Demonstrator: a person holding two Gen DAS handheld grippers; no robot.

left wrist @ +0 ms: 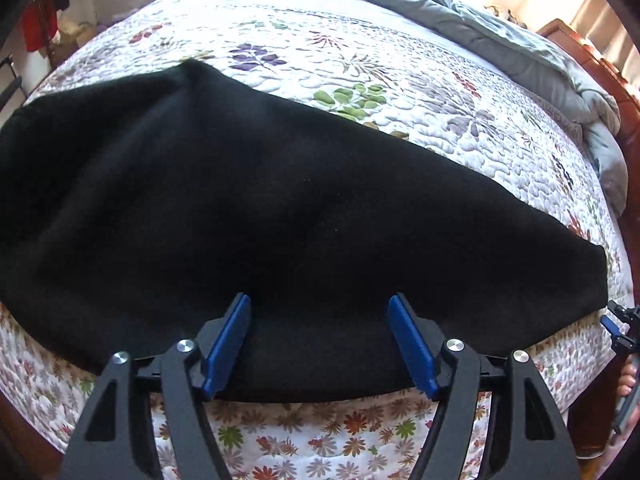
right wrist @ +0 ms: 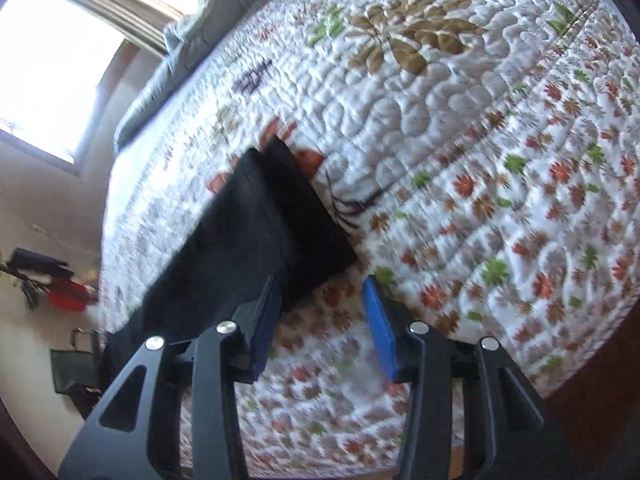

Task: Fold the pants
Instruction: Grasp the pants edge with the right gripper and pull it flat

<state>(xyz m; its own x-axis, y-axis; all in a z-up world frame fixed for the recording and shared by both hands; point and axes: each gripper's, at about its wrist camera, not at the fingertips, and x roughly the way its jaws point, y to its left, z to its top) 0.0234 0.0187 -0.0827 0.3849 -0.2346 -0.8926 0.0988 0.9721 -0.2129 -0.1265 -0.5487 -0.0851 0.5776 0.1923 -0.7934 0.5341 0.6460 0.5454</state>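
Pants [left wrist: 248, 208]: black, lying flat on the bed [left wrist: 400, 80], already doubled leg on leg, I judge, since they read as one long dark strip. Long axis runs side to side across my left view, parallel w/ the near edge of the bed. Wider end sits toward the left of that view; narrower end tapers off to the right, near the bed's corner. Near edge of the cloth lies just at the mattress edge.

Left gripper [left wrist: 320, 344]: jaws spread wide, nothing pinched. Pads straddle the near edge of the pants approx. mid-length; cloth lies between and just beyond them. Cannot tell if the pads touch the fabric.

Right gripper [right wrist: 320, 316]: jaws spread, nothing held. In its own view the pants [right wrist: 248, 240] show as a narrow end w/ two stacked layers; that end lies ahead and to the left of the jaws. Left pad is at or just over the cloth's corner; right pad is over bare quilt [right wrist: 480, 160]. View is motion-blurred, so contact unconfirmed. The same gripper is visible at the far right rim of the left view, just beside the narrow end.

Judgement: right gripper is nearer the narrow end, left gripper nearer the middle. Next fold prob. turns on carrying the narrow end along the long axis toward the wide end; right jaws need to shift left to take both layers.

Surroundings: grey blanket [left wrist: 500, 40] bunched at the far side of the bed, well apart from the pants.
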